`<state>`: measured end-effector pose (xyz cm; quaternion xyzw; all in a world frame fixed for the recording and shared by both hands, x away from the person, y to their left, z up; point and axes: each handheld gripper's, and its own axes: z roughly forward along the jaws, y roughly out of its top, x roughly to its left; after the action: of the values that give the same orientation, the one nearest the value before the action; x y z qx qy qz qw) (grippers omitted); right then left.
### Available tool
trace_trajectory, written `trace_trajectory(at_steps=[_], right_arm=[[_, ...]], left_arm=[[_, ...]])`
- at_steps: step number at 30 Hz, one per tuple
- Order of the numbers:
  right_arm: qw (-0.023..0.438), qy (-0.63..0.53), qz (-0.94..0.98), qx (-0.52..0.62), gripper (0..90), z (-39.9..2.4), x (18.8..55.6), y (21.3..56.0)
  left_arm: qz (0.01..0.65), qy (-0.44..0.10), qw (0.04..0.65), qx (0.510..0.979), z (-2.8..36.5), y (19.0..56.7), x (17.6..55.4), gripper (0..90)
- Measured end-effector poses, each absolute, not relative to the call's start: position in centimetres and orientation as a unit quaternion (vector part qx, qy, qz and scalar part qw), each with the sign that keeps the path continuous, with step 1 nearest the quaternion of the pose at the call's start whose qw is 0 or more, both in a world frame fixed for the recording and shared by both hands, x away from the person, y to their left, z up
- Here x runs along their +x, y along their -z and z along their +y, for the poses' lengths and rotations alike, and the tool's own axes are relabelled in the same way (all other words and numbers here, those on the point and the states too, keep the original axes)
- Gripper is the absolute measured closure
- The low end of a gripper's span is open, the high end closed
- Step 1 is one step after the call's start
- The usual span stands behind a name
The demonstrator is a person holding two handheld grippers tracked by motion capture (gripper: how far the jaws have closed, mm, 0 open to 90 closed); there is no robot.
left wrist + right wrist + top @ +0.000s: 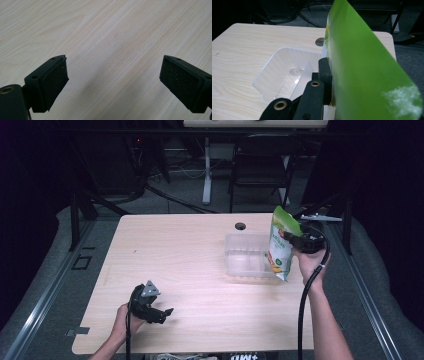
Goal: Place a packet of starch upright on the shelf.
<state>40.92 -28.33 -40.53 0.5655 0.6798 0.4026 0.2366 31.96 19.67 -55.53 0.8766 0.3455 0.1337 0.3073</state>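
A green and white snack pouch (281, 245) hangs upright at the right edge of a clear plastic bin (246, 255), with my right gripper (292, 241) shut on it. Seen from the right gripper view, the pouch (364, 67) is a broad green sheet pressed against the left jaw, and the bin (287, 72) lies open just left of it. My left gripper (161, 314) rests low over the table's near left part, jaws wide apart. From the left gripper view, its pads (53, 80) stand apart with bare wood between them.
The light wood table (180, 250) has a round cable hole (240, 226) behind the bin. A dark chair (262, 165) and a desk leg (207, 170) stand beyond the far edge. Black frame bars flank the table.
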Motion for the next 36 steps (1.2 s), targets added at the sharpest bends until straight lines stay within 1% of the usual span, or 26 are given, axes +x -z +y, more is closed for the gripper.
trace_trajectory(at_steps=[6, 15, 19, 20, 23, 24, 31, 33, 35, 36], right_arm=[[0.250, -0.396, 0.679, 0.565, 89.9, -27.8, 42.0, 40.7], [0.235, -0.372, 0.687, 0.579, 89.2, -27.3, 44.3, 42.1], [0.228, -0.368, 0.689, 0.581, 87.1, -27.2, 44.6, 42.3], [0.227, -0.357, 0.696, 0.580, 83.7, -27.1, 44.9, 42.5], [0.224, -0.351, 0.700, 0.581, 82.6, -27.1, 45.2, 42.6], [0.224, -0.349, 0.699, 0.583, 80.6, -27.1, 45.2, 42.6], [0.203, -0.339, 0.719, 0.572, 59.9, -27.3, 46.7, 41.8], [0.194, -0.334, 0.727, 0.568, 56.9, -27.1, 47.4, 41.7], [0.184, -0.325, 0.737, 0.563, 58.1, -26.9, 48.0, 41.7], [0.181, -0.314, 0.744, 0.562, 62.1, -26.7, 48.4, 41.8]], left_arm=[[0.346, -0.135, 0.309, 0.876, 19.6, 55.6, 31.9, 7.7], [0.347, -0.134, 0.309, 0.875, 19.7, 55.6, 31.9, 7.7], [0.345, -0.134, 0.308, 0.876, 19.7, 55.6, 31.9, 7.7], [0.345, -0.133, 0.309, 0.877, 19.6, 55.6, 31.9, 7.7], [0.344, -0.134, 0.309, 0.876, 19.6, 55.6, 31.9, 7.7], [0.344, -0.134, 0.309, 0.876, 19.6, 55.6, 31.9, 7.7], [0.344, -0.131, 0.306, 0.878, 19.5, 55.7, 31.9, 7.8], [0.343, -0.131, 0.304, 0.879, 19.5, 55.7, 31.9, 7.8], [0.345, -0.130, 0.304, 0.878, 19.5, 55.7, 31.9, 7.8], [0.343, -0.130, 0.302, 0.880, 19.6, 55.7, 32.0, 7.9]])
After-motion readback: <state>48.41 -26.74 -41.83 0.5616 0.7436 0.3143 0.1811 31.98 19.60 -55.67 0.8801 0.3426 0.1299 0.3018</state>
